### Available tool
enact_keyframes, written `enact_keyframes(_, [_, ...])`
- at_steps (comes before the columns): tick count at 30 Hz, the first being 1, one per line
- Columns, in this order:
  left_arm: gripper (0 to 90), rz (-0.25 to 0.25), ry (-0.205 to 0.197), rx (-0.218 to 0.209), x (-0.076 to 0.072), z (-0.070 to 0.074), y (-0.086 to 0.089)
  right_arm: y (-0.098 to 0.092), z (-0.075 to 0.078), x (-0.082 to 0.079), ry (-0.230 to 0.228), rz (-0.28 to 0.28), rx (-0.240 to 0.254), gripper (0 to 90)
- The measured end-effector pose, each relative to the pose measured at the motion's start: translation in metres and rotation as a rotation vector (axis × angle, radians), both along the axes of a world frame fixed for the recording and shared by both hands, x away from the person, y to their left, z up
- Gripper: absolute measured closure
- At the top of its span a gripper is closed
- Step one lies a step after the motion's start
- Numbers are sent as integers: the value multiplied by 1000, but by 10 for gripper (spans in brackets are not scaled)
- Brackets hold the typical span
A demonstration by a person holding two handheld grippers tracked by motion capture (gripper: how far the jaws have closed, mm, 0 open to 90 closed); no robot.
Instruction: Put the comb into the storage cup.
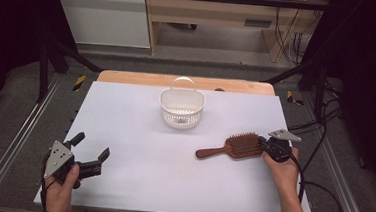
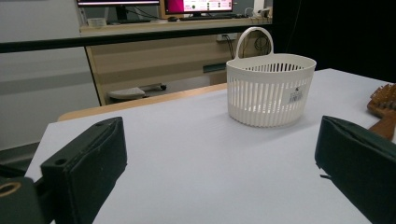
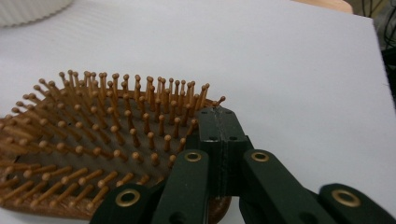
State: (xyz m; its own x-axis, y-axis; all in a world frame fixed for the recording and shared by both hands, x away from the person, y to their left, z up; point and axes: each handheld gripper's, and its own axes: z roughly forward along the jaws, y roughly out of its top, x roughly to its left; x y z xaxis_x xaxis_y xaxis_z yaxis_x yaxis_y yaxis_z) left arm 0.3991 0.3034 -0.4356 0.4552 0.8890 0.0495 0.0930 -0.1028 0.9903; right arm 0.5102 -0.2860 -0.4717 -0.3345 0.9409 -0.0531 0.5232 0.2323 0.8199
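Two grippers: we hold one in each hand, at opposite sides of the white table [image 1: 135, 182].
Right gripper [image 1: 265, 146]: we see its jaws pressed together, pads meeting at the rim of the hairbrush; in the right gripper view the closed gripper [image 3: 218, 121] sits at the edge of the bristle field, and whether the pads pinch the rim itself we cannot tell.
Right hand [image 1: 282, 170]: we see it wrapped around the gripper body near the table's right edge, a cable trailing off behind it.
Hairbrush [image 1: 233, 146]: we see a wooden paddle brush lying flat on the table, bristles up, head toward the right gripper and handle pointing left toward the table's middle; its pins [image 3: 93, 135] are brown with rounded tips.
Left gripper [image 1: 92, 154]: we see its jaws spread wide with nothing between them; in the left gripper view the two black pads stand far apart over bare table.
Left hand [image 1: 62, 185]: we see it holding that gripper at the near left corner, well apart from the brush.
Basket [image 1: 181, 108]: we see a white slatted basket with a loop handle, upright near the far middle of the table, apart from both grippers; a small label [image 2: 295, 96] is stuck on its wall.
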Motion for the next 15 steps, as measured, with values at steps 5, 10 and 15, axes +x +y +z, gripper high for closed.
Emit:
enact_keyframes(5, [23, -14, 7, 9, 0, 0, -4, 12, 0, 0, -2, 48, -9, 900])
enact_keyframes(10, [23, -21, 9, 17, 0, 0, -6, 24, 1, 2, -3, 87, -40, 900])
enact_keyframes(15, [24, -27, 17, 20, -1, -1, -8, 44, 2, 6, -9, 137, -84, 900])
